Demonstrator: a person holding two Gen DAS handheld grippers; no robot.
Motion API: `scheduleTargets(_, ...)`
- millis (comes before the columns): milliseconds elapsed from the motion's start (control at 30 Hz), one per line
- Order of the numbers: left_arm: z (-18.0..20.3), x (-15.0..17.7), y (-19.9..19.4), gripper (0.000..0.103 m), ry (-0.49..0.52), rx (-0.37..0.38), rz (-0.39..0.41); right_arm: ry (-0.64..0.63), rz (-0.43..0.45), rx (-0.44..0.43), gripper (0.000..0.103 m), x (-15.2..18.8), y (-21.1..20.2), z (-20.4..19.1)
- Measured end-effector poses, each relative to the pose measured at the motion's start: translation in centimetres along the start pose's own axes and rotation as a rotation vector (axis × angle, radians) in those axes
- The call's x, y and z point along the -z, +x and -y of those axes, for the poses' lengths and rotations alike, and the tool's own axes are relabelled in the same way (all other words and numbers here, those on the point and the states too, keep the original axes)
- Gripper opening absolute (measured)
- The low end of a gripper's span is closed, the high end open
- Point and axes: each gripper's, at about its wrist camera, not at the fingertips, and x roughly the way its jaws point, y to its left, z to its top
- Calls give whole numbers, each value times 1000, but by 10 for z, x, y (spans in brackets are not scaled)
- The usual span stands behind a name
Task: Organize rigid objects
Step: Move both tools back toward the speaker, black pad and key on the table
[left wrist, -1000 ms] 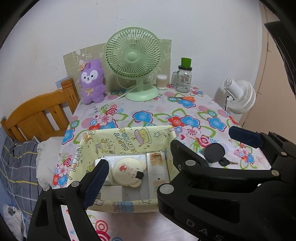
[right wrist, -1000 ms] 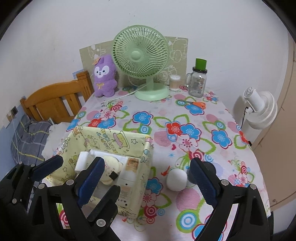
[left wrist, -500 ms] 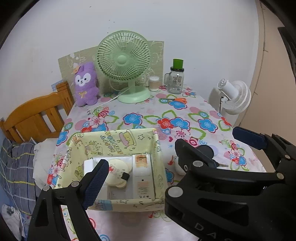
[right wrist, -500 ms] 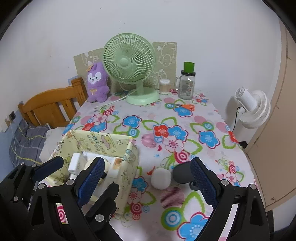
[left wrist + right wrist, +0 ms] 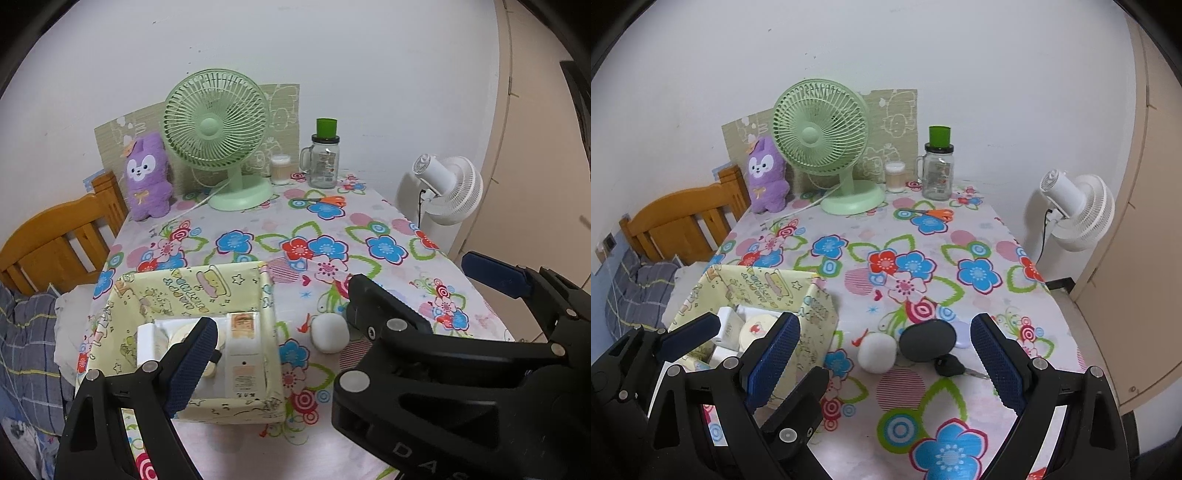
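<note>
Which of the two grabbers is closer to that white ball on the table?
Right. The right hand-held gripper hangs open just in front of the white ball; the left hand-held gripper sits off to its left, over the yellow box.

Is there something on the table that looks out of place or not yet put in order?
Yes. A white round object, a black oval case and a key lie loose on the tablecloth, right of the yellow storage box that already holds other items. Orange scissors lie alone near the glass jar.
</note>
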Motion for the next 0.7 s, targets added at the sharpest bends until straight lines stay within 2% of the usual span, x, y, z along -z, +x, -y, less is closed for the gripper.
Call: scheduleTargets(700,38,-1,20,92,20,32,-26,16,-17,40,95,8,8,44)
